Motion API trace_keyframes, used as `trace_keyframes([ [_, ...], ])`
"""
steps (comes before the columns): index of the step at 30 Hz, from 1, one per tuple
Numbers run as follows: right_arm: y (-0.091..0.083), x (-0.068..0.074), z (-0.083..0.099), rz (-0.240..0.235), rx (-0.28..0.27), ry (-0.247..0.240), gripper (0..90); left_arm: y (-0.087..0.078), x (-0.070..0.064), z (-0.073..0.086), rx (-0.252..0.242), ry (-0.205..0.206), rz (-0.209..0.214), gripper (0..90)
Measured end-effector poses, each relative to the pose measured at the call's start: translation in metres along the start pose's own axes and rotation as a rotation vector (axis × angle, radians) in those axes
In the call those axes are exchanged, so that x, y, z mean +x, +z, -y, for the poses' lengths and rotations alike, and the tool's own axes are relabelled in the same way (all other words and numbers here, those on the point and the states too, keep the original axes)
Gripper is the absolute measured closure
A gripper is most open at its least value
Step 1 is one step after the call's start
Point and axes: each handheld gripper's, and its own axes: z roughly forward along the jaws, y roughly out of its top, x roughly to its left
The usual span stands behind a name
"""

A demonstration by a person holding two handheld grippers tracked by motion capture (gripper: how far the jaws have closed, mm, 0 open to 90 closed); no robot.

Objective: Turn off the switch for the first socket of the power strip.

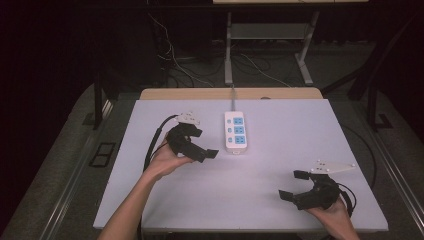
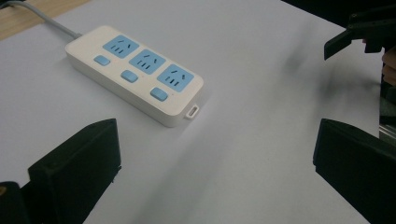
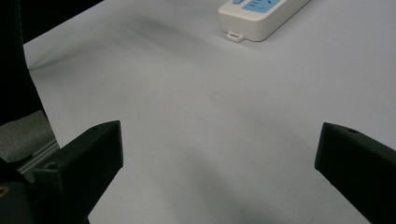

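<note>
Nearest the person, the right gripper rests low on the white table, jaws apart and empty. Farther in, the left gripper, also spread and empty, sits just beside the white three-socket power strip with blue outlets. The strip's long axis runs away from the person, and its grey cable leaves over the far edge, plug unseen.

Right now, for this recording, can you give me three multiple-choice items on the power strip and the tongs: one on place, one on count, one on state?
1. Which tongs are nearer the power strip?
A. left tongs
B. right tongs
C. both touch it

2. How many blue sockets does it have?
A. two
B. three
C. five

3. How do the left tongs stand?
A. shut on the strip
B. shut, holding nothing
C. open, holding nothing

Key: 1 A, they sit just beside the strip; 2 B, three show in the left gripper view; 3 C, jaws wide apart over the bare table.
</note>
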Motion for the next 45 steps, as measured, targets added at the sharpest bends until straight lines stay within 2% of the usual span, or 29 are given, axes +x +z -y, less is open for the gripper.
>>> trace_keyframes([
  [18, -0.002, -0.001, 0.0, 0.004, 0.0, 0.0, 0.8, 0.015, 0.017, -0.025, 0.02, 0.008, -0.003, 0.0],
  [30, -0.002, -0.002, 0.001, 0.005, 0.0, 0.002, 0.8, 0.028, 0.027, -0.034, 0.03, -0.002, -0.011, 0.0],
  [45, -0.003, -0.003, 0.001, 0.006, -0.004, 0.002, 0.8, 0.046, 0.049, -0.044, 0.081, 0.0, -0.038, 0.0],
])
